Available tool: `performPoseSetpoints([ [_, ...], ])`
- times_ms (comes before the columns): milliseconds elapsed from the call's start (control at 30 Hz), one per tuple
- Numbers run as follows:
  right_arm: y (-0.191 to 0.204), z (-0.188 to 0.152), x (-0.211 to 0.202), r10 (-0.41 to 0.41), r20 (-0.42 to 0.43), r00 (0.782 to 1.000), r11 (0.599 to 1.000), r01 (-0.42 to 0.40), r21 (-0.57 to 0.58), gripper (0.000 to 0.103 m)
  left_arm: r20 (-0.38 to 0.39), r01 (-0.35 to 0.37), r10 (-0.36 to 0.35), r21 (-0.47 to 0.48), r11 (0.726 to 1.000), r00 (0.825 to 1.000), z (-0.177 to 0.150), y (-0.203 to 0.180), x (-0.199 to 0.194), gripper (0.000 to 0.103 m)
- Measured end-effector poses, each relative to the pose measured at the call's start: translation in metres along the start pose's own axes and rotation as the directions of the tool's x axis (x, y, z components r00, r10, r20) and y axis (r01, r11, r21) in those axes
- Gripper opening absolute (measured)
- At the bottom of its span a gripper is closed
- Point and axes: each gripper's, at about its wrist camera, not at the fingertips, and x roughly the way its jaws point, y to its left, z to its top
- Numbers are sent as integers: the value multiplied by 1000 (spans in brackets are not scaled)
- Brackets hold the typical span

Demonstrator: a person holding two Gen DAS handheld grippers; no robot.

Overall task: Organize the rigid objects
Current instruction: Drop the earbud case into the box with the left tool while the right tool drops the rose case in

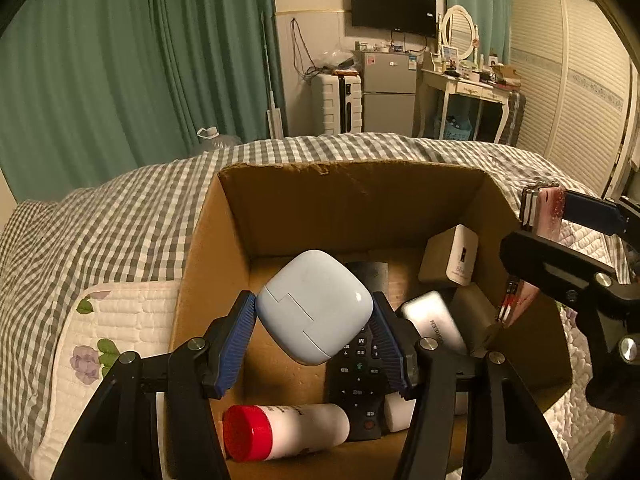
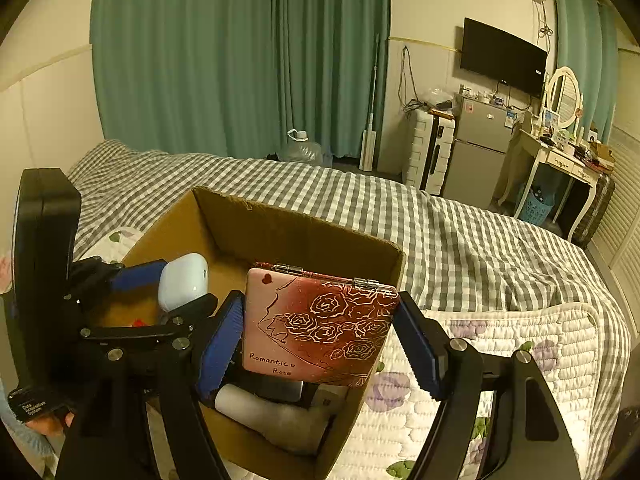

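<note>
An open cardboard box (image 1: 352,172) stands on the bed. My left gripper (image 1: 313,298) hangs over its inside, shut on a pale blue rounded case (image 1: 312,312); both blue pads touch its sides. Beneath it lie a black remote (image 1: 360,376), a white bottle with a red cap (image 1: 288,432), a silver power bank (image 1: 432,320) and a beige carton (image 1: 450,256). My right gripper (image 2: 320,300) is shut on a pink compact mirror (image 2: 320,328) with a rose pattern, held above the box's right wall (image 2: 384,264). The right wrist view also shows the left gripper (image 2: 176,284) with the case (image 2: 184,280).
The box sits on a grey checked bedcover (image 2: 460,240) beside a white quilted floral pad (image 2: 500,360). Beyond the bed are green curtains, a water jug (image 2: 300,148), a white suitcase, a small fridge and a dressing table.
</note>
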Motion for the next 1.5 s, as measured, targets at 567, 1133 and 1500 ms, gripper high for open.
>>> performPoseSetpoints([
  [567,-3,1,-14,3,31,1000,1000,-3,24,74,51,-38,37,14,999,998,6,6,-21,61],
  [1133,46,30,74,60,-149,987,997,-65,-29,75,88,-104,115,-126,987,989,13,74,-40,62],
  [1500,27,36,61,30,-95,995,996,-22,81,87,117,-95,108,-114,989,987,13,64,-56,62],
])
